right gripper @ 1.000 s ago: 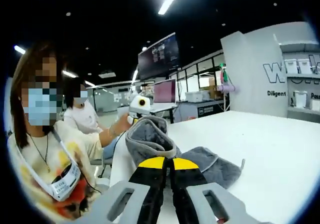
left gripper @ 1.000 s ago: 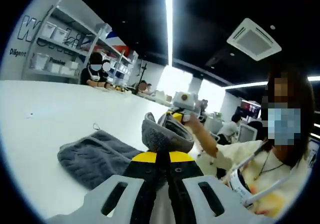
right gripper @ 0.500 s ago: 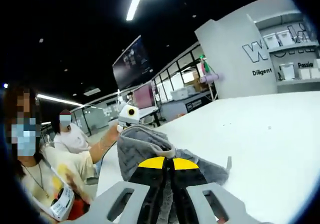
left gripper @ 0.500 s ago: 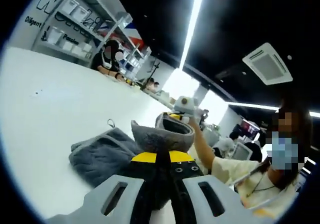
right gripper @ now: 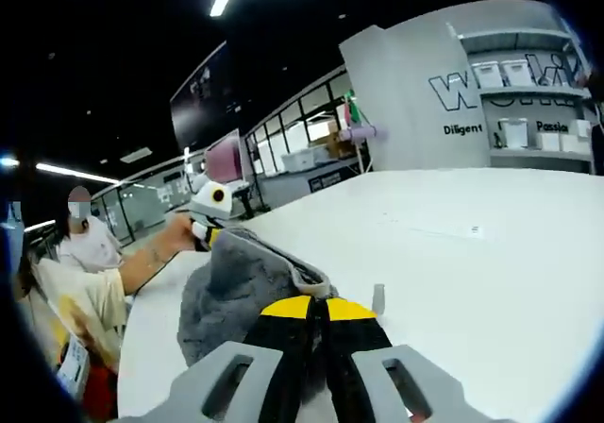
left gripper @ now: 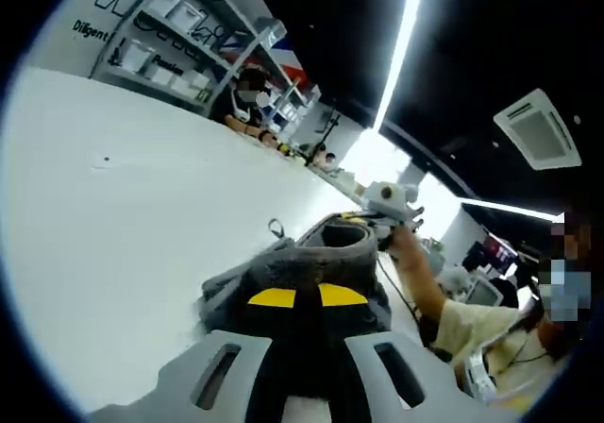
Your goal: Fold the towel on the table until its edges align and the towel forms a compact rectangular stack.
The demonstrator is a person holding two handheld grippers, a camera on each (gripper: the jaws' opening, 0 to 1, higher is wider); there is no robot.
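Left gripper view, low centre: my left gripper pinches the grey towel; my right gripper clamps it too, above the white table.

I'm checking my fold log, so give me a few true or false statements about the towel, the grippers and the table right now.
1. The towel is grey. True.
2. The left gripper is open and clear of the towel. False: its jaws are shut on the towel.
3. The right gripper is shut on the towel. True.
4. The table is dark wood. False: it is white.
5. The towel lies flat in a finished stack. False: it is bunched up between the grippers.
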